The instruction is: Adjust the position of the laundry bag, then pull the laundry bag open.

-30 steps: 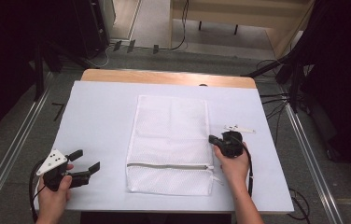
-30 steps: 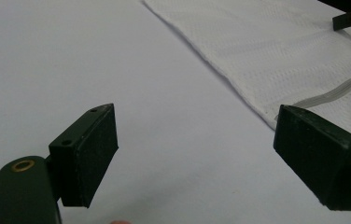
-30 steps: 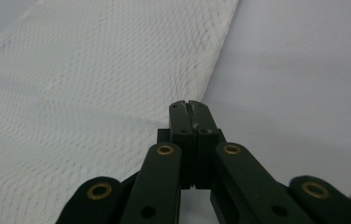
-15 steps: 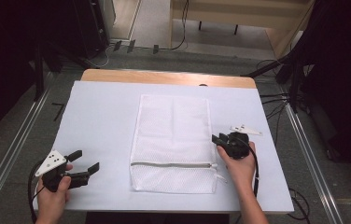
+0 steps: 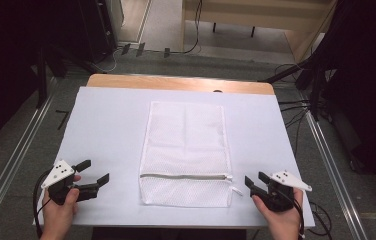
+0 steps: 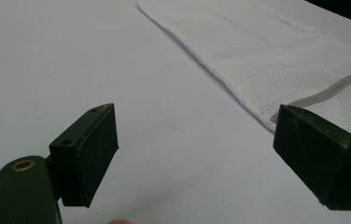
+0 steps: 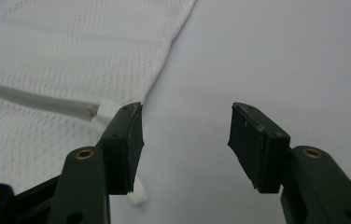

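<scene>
1. Mesh bag (image 5: 186, 152) is lying flat on the white table (image 5: 106, 130), roughly centred, long side running away from the person.
2. Zipper (image 5: 183, 176) is running across the bag near its near end — it is looking closed along its whole length, pull tab (image 5: 236, 190) sticking out past the bag's right edge onto the table.
3. Left gripper (image 5: 96, 172) is sitting low at the near left of the table, held in the left hand (image 5: 58, 212), pointing right toward the bag and well apart from it.
4. Its jaws are standing wide apart with nothing between them; in the left gripper view only bare table is lying between the pads (image 6: 89, 156), the bag's corner (image 6: 267, 119) showing just beyond the right pad.
5. Right gripper (image 5: 256, 181) is sitting at the near right, in the right hand (image 5: 278, 215), near the bag's near right corner but clear of it, aimed left at the zipper end.
6. Its jaws have just been opening — they are apart now, gripping nothing; in the right gripper view bare table is showing between them, the zipper end (image 7: 89, 111) and tab lying just beside the left jaw.
7. Wooden table edge (image 5: 176, 82) is showing along the far side.
</scene>
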`<state>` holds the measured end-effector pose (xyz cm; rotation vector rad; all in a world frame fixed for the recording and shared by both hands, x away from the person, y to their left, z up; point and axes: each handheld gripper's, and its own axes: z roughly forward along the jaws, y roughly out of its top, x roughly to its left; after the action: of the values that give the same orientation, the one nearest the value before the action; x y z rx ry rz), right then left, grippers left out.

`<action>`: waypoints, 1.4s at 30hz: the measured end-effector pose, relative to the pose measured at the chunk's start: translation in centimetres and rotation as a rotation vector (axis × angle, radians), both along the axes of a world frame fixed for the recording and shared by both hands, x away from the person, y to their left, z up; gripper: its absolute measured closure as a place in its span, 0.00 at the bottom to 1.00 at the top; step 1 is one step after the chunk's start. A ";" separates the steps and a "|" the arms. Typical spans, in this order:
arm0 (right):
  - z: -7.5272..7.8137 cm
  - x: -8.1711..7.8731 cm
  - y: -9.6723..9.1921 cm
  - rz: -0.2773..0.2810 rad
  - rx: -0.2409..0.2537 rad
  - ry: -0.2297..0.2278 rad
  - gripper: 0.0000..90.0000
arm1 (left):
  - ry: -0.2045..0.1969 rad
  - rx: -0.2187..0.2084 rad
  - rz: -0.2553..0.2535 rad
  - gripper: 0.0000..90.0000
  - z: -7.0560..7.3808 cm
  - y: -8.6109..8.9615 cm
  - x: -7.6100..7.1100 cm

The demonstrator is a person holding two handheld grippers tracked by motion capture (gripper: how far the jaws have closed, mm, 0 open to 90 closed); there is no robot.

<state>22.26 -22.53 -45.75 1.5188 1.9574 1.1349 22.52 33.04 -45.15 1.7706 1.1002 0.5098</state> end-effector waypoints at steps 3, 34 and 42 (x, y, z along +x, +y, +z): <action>-0.8 -1.4 0.2 0.016 0.003 0.014 0.50 | 0.003 -0.002 0.003 0.15 -0.1 0.1 0.0; -3.1 0.4 5.6 0.189 -0.058 0.029 0.48 | 0.011 -0.015 -0.137 0.15 -0.1 -5.0 -0.6; -3.2 0.9 6.7 0.152 -0.095 0.029 0.43 | 0.042 -0.023 -0.246 0.15 -0.2 -9.6 0.5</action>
<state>23.14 -15.78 -48.92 1.3650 2.1450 1.0686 23.05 23.49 -45.38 1.8715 0.8962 0.3102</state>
